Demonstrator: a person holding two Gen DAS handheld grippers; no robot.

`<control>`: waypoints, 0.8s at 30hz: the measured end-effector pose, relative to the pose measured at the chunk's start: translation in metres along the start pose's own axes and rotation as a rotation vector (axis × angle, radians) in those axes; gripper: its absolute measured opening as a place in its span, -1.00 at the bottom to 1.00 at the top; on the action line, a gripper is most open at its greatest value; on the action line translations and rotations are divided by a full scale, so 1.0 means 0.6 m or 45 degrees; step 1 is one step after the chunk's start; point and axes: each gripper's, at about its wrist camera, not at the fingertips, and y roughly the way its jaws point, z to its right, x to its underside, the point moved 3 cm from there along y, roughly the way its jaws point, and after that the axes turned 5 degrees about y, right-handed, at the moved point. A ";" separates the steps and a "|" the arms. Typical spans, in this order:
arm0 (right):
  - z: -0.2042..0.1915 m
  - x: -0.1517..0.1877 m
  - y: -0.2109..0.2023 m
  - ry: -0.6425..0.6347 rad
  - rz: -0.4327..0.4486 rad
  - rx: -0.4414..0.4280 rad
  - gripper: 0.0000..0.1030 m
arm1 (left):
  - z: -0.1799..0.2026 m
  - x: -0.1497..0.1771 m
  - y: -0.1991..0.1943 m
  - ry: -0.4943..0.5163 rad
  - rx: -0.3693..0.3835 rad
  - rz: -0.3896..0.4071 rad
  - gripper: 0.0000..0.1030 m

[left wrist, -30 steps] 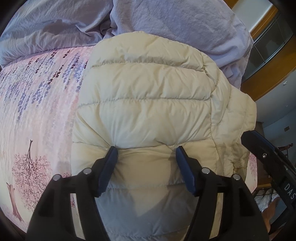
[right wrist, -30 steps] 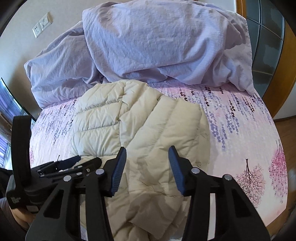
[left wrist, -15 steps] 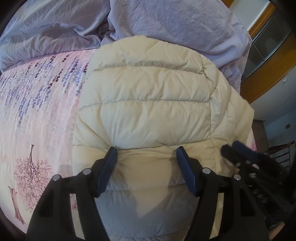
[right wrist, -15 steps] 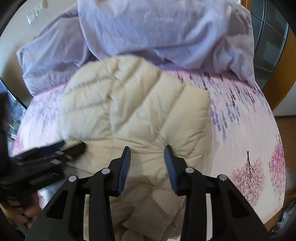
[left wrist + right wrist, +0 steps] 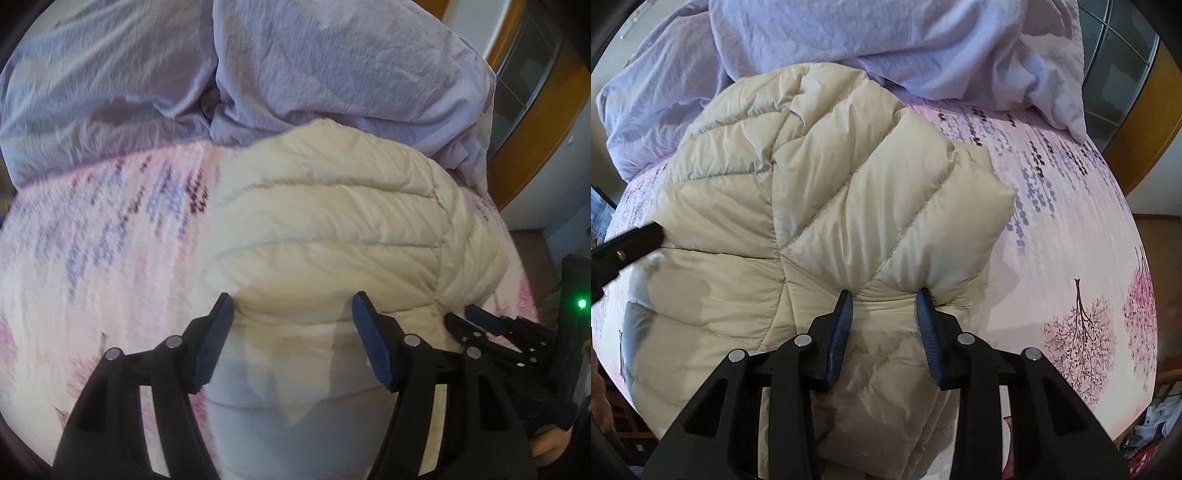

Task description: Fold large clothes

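A cream quilted down jacket (image 5: 332,236) lies on the bed, its near edge toward me; it also shows in the right wrist view (image 5: 798,206). My left gripper (image 5: 291,306) is open with its jaws wide, over the jacket's near edge, gripping nothing. My right gripper (image 5: 884,295) has its jaws narrowed around a puffy fold of the jacket at its near right part and pinches it. The right gripper shows at the right of the left wrist view (image 5: 491,328). The left gripper's tip shows at the left of the right wrist view (image 5: 628,243).
The bed carries a pink sheet with purple flowers and tree prints (image 5: 1071,229). A crumpled lilac duvet (image 5: 258,74) is piled at the far side, touching the jacket's far edge. Wooden frames and glass (image 5: 532,92) stand right. Floor clutter (image 5: 1152,432) lies at the bed's right.
My right gripper has moved down onto the jacket and narrowed its jaws around a fold. The left gripper shifted left along the near edge, still open.
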 end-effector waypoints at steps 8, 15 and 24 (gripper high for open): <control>0.006 0.001 0.008 0.029 -0.012 -0.003 -0.28 | -0.014 -0.015 0.000 0.123 -0.118 0.077 0.31; 0.011 0.000 0.013 0.057 -0.009 -0.022 -0.28 | -0.004 -0.031 0.012 0.242 -0.173 0.128 0.38; 0.016 -0.004 -0.004 0.094 0.024 0.035 -0.16 | 0.018 -0.012 0.080 0.279 -0.118 0.057 0.41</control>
